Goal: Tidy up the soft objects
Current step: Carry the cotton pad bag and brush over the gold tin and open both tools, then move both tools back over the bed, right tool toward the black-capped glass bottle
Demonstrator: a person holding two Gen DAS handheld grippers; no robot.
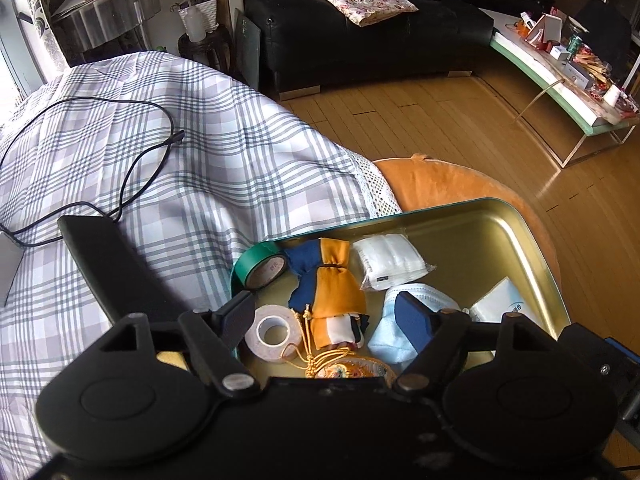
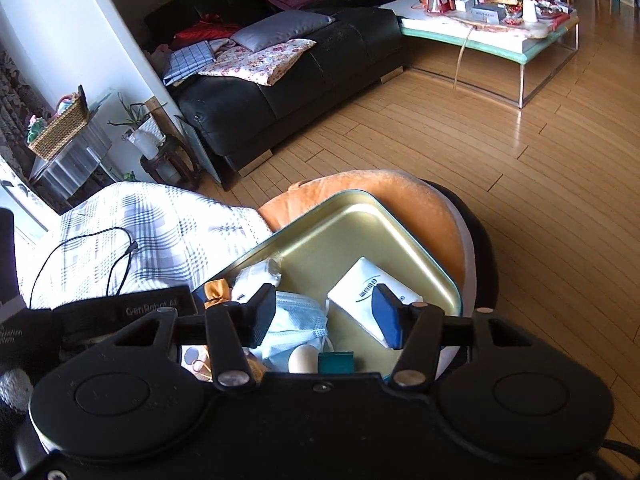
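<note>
A gold tin tray (image 1: 480,248) with a teal rim rests on an orange cushion (image 1: 440,184). In it lie an orange-and-blue cloth pouch (image 1: 334,280) with a gold cord, a packet of white cotton pads (image 1: 390,260), a light blue face mask (image 1: 394,340), a white tissue pack (image 1: 502,300), a green tape roll (image 1: 260,268) and a white tape roll (image 1: 272,332). My left gripper (image 1: 326,318) hangs open over the pouch. My right gripper (image 2: 324,318) stands open above the mask (image 2: 296,328) and the tissue pack (image 2: 360,288), over the tray (image 2: 340,232).
A grey plaid cloth (image 1: 180,160) covers the surface to the left, with a black cable (image 1: 132,168) and a flat black device (image 1: 108,264) on it. Beyond lie wooden floor (image 2: 480,160), a black sofa (image 2: 300,72) and a cluttered low table (image 2: 500,28).
</note>
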